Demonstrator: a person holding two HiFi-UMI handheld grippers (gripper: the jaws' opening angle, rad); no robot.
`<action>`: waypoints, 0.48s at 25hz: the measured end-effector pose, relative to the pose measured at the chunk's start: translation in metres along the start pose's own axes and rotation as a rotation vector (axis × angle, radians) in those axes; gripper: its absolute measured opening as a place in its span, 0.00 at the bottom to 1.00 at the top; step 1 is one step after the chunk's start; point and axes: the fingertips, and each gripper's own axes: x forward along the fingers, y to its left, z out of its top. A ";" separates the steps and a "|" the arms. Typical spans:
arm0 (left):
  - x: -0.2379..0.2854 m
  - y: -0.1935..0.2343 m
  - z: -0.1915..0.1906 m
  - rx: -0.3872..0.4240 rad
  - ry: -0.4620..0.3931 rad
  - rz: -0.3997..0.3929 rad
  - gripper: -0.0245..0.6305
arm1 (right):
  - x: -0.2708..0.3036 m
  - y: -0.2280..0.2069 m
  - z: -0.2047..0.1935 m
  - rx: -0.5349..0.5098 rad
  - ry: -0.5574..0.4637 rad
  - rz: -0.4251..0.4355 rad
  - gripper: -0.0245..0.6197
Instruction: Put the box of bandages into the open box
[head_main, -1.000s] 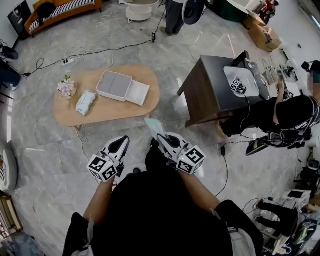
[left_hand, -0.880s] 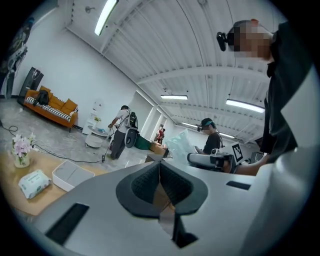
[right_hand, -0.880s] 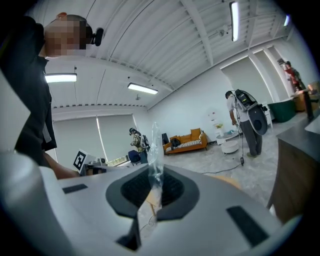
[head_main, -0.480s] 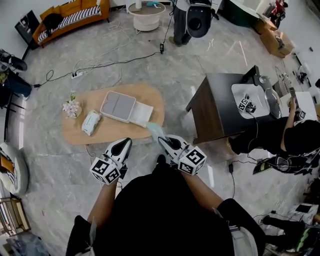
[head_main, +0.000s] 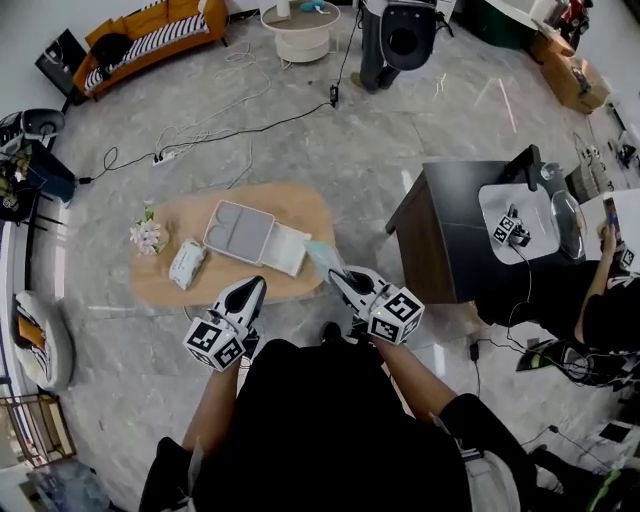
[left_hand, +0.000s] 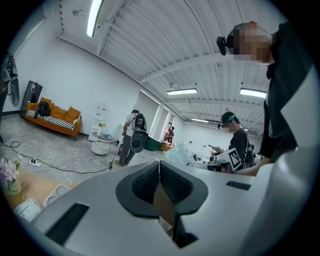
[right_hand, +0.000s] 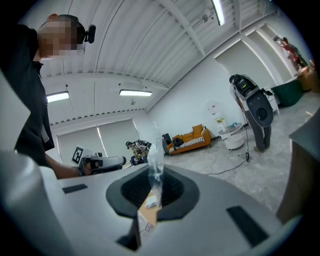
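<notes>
Nearest, the left claw (head_main: 253, 285) is closed on nothing, tips together, by the surface's (head_main: 305, 205) near edge. Beside it the right claw (head_main: 337, 274) is pinched narrow on the bandages (head_main: 320, 252), a thin, clear, pale green pack held by one end in the air. Its long axis runs on from the claw's tips, the free end pointing away across the surface's near right edge toward the open box (head_main: 238, 231), which is white and sits mid-surface.
</notes>
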 end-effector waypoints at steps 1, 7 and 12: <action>0.003 0.005 0.000 -0.006 0.008 0.005 0.07 | 0.004 -0.007 0.000 0.012 0.002 -0.003 0.07; 0.023 0.051 0.004 -0.028 0.032 0.028 0.07 | 0.038 -0.040 -0.004 0.067 0.027 -0.020 0.07; 0.043 0.104 0.001 -0.071 0.045 -0.003 0.07 | 0.077 -0.060 -0.011 0.086 0.080 -0.068 0.07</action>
